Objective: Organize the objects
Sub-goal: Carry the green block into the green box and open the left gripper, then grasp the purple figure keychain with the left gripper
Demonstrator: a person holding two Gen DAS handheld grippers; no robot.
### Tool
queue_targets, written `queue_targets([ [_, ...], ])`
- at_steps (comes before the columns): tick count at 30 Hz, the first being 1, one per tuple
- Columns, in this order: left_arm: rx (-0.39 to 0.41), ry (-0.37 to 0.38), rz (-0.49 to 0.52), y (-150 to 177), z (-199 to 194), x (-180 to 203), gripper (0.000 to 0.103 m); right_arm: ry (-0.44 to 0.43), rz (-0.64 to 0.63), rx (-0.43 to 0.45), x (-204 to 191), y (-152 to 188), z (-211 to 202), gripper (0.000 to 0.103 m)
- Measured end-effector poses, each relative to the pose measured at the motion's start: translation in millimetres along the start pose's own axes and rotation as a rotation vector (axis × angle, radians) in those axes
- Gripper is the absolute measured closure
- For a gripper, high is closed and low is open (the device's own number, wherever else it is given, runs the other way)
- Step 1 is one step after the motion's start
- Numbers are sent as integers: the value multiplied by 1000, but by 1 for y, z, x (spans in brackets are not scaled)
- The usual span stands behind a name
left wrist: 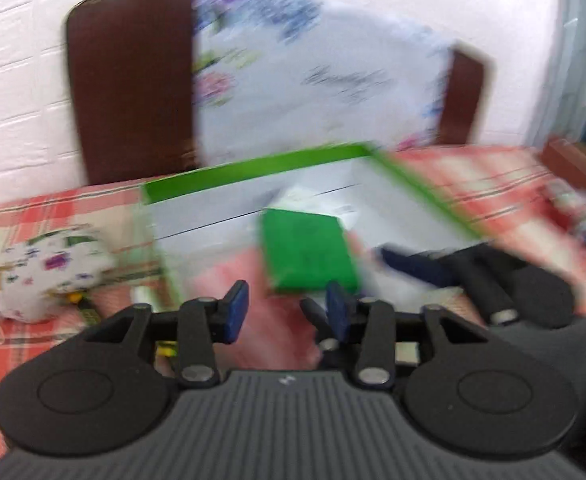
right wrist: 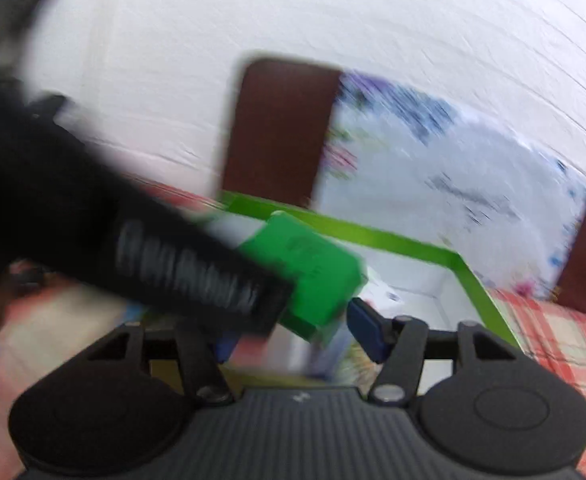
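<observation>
While both grippers' jaws gape, one green box [left wrist: 309, 254] hangs above one green-rimmed tray [left wrist: 253, 168].

Both views are bright with soft, even daylight and no hard shadows or glare. Motion blur smears nearly everything ahead: the green box [left wrist: 309, 254], the green-rimmed tray [left wrist: 253, 168] and the floral cloth [left wrist: 317, 80] lose their edges, more so in the right wrist view, where a black object [right wrist: 165, 256] streaks across the left side. Only the dark camera housings at the bottom stay sharp. Fisheye distortion bends the white brick wall [left wrist: 21, 80] lines and darkens the upper corners.
</observation>
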State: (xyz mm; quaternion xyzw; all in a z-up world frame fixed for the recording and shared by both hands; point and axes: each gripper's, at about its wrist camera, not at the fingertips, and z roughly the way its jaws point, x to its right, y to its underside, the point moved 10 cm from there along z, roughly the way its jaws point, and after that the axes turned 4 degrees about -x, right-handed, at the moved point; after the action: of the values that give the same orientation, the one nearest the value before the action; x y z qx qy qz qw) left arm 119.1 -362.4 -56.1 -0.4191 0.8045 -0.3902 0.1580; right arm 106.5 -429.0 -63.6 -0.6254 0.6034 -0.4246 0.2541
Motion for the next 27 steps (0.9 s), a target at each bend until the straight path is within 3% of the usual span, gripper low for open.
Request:
queue_targets([
  [4, 46, 37, -45, 6, -30, -13, 49, -18, 66, 45, -6, 2, -22, 30],
  [7, 91, 7, -37, 22, -60, -32, 49, -53, 89, 96, -20, 12, -53, 30],
  [10, 44, -71, -60, 51, -71, -62, 49, -101, 136, 115, -33, 25, -77, 30],
  [15, -50, -198, -95, 102, -81, -105, 49, -206, 164, 22, -72, 49, -84, 30],
  [20, -69, -220, -152, 123, -95, -135, 49, -251, 143, -63, -112, 63, -81, 31],
  [27, -56, -239, -205, 136, -112, -168, 49, -288, 81, -84, -151, 55, -77, 31],
])
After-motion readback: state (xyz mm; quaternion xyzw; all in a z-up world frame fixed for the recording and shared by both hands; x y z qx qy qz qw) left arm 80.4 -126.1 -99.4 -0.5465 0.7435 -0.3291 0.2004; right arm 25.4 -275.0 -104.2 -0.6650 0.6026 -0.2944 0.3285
